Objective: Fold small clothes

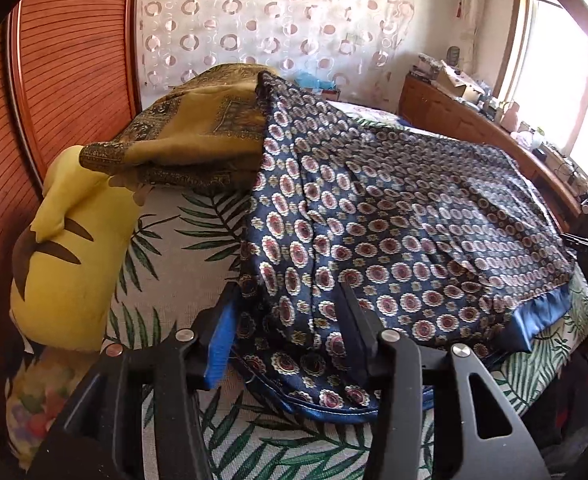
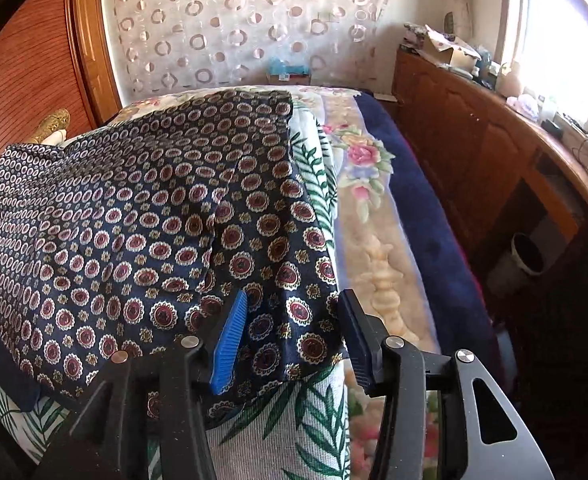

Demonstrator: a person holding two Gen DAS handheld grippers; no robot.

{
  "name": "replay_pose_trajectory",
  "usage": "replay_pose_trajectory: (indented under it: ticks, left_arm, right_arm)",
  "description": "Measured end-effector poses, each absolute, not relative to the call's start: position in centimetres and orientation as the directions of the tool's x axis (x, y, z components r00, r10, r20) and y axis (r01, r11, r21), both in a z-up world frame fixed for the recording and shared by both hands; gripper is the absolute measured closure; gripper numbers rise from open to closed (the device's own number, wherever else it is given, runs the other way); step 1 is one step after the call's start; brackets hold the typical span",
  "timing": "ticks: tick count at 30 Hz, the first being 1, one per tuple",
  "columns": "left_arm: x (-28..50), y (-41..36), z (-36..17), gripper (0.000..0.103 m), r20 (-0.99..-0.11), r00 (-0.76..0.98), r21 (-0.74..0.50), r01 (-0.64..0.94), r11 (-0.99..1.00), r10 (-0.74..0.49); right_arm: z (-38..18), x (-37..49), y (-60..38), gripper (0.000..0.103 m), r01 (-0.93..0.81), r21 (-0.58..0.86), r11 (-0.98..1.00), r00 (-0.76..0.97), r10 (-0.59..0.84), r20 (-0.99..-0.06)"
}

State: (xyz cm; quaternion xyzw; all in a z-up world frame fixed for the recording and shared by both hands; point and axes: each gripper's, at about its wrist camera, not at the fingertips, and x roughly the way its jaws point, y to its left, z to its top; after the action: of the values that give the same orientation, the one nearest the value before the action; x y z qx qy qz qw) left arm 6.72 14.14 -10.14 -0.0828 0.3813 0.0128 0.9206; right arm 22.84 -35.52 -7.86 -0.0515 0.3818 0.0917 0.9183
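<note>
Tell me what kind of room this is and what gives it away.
Most likely a lived-in bedroom. The patterned navy cloth is spread over a bed covered in leaf-print and floral bedding, a circle-patterned sheer curtain hangs behind it, and a cluttered wooden cabinet runs under the window.

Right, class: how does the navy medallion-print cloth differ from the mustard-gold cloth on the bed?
The navy medallion-print cloth is spread wide across the bed; the mustard-gold cloth sits folded in a stack. The navy one carries red ovals all over; the gold one has dark patterned borders. Both look like thin printed fabric.
</note>
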Motion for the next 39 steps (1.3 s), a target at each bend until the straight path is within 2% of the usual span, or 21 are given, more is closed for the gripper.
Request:
replay_pose_trajectory:
  ticks: [9, 13, 14, 15, 17, 19, 20, 24, 35, 39]
  left_arm:
    - [7.3, 14.1, -11.2, 0.054, -0.732, 0.681, -0.133, -0.105, 0.986, -0.026]
    - [7.3, 14.4, -11.7, 0.054, -0.741, 0.671, -0.139, -0.111, 0.984, -0.029]
    - [7.3, 14.4, -11.7, 0.054, -0.739, 0.673, -0.139, -0.112, 0.984, -0.028]
    - [7.3, 14.3, -11.8, 0.054, -0.738, 0.675, -0.136, -0.113, 0.984, -0.024]
    - [7.2, 14.2, -11.8, 0.054, -0.735, 0.678, -0.139, -0.114, 0.984, -0.025]
    - [7.2, 14.1, -11.9, 0.056, -0.730, 0.682, -0.146, -0.099, 0.984, -0.040]
    - [7.2, 13.9, -11.9, 0.067, -0.730, 0.682, -0.148, -0.088, 0.985, -0.049]
    - [7.3, 13.7, -11.8, 0.095, -0.734, 0.671, -0.188, -0.054, 0.981, -0.104]
    - [4.5, 15.0, -7.7, 0.098, -0.633, 0.763, -0.258, -0.046, 0.965, -0.133]
    - [4.0, 15.6, -6.6, 0.098, -0.620, 0.777, -0.239, -0.054, 0.970, -0.110]
  right_arm:
    - [-7.4, 21.0, -34.4, 0.053, -0.257, -0.032, 0.966, 0.679, 0.157, -0.717]
    - [-7.4, 20.6, -33.7, 0.066, -0.279, -0.040, 0.960, 0.679, 0.168, -0.714]
    - [-7.4, 20.5, -33.7, 0.075, -0.286, -0.037, 0.958, 0.679, 0.175, -0.713]
    - [-7.3, 20.5, -33.7, 0.077, -0.291, -0.039, 0.956, 0.681, 0.178, -0.711]
    - [-7.3, 20.4, -33.9, 0.095, -0.284, -0.050, 0.957, 0.687, 0.167, -0.707]
    - [-7.3, 20.4, -34.2, 0.097, -0.287, -0.044, 0.957, 0.687, 0.174, -0.705]
    - [-7.3, 20.3, -34.2, 0.098, -0.289, -0.039, 0.957, 0.688, 0.179, -0.704]
    - [-7.5, 20.1, -34.3, 0.099, -0.295, -0.030, 0.955, 0.691, 0.192, -0.696]
    - [-6.3, 18.9, -35.1, 0.099, -0.302, 0.017, 0.953, 0.700, 0.234, -0.674]
    - [-5.0, 17.8, -35.4, 0.099, -0.321, 0.059, 0.945, 0.701, 0.279, -0.656]
